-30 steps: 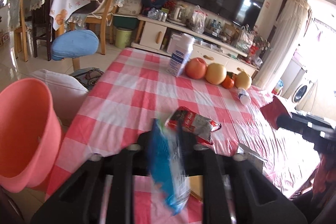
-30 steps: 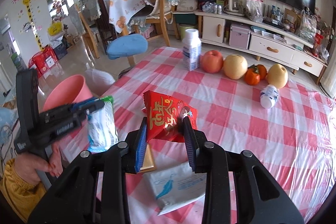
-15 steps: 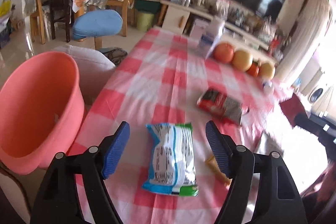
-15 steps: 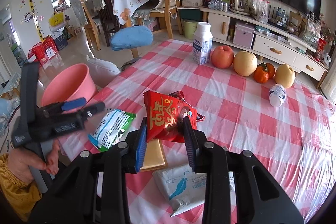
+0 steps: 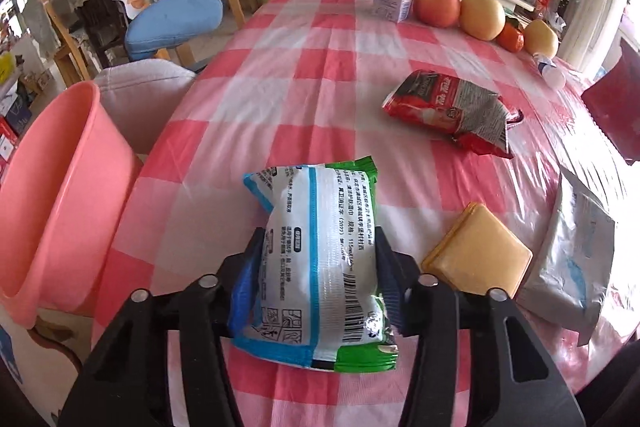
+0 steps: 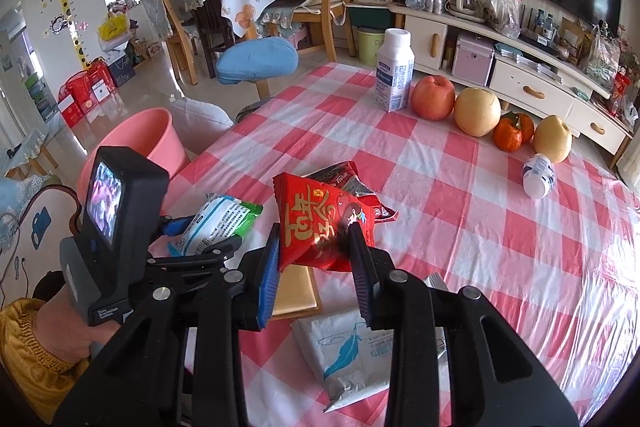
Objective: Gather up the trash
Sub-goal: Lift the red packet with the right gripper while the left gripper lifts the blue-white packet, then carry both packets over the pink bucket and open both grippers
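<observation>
The left gripper (image 5: 318,279) is clenched on a white pack (image 5: 320,255) with blue and green edges, its pads pressing both long sides; the pack lies flat on the checked cloth (image 5: 280,99) and juts out ahead of the fingertips. To that gripper's left, off the table edge, stands the pink bin (image 5: 52,203). Just right of it lies a yellow slab (image 5: 478,255), then a silver pouch (image 5: 572,259); ahead and to the right sits a red-and-grey wrapper (image 5: 456,111). The right gripper (image 6: 314,267) grasps a red bag (image 6: 324,223), held up off the cloth between its blue pads. Below it lie the slab and pouch. Far ahead stand a bottle (image 6: 394,75) and fruit (image 6: 476,111).
</observation>
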